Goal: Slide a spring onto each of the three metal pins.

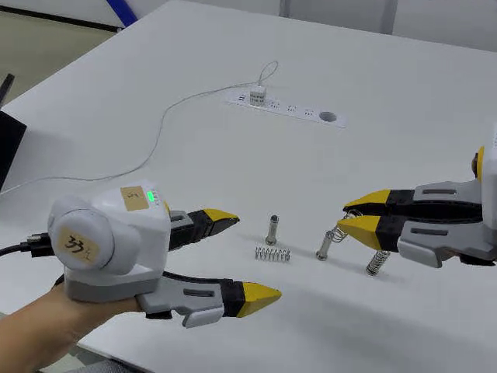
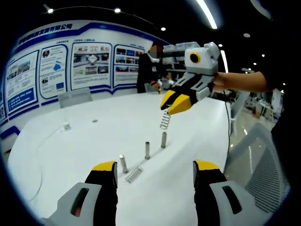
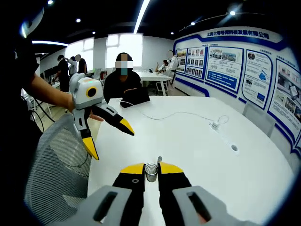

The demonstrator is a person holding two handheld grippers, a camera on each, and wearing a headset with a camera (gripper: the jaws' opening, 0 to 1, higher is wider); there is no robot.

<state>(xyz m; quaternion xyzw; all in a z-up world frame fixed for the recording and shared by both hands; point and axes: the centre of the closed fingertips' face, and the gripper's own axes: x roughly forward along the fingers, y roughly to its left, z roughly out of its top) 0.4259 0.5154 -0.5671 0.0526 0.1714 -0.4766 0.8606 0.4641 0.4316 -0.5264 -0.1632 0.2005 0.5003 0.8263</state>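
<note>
Spring [image 2: 165, 120] hangs near-upright from my right tongs [image 1: 343, 217], which are clamped on its upper coils. The middle pin [image 1: 324, 245] stands just below and left of the tips, its axis roughly parallel to the spring's. My right hand reaches in level from the right and is nearer. My left tongs [image 2: 155, 165] gape wide, low over the worktop [image 1: 373, 155] beside a loose spring [image 1: 272, 253].

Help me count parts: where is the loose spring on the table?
In the head view, the loose spring lies flat just in front of the leftmost pin.
</note>
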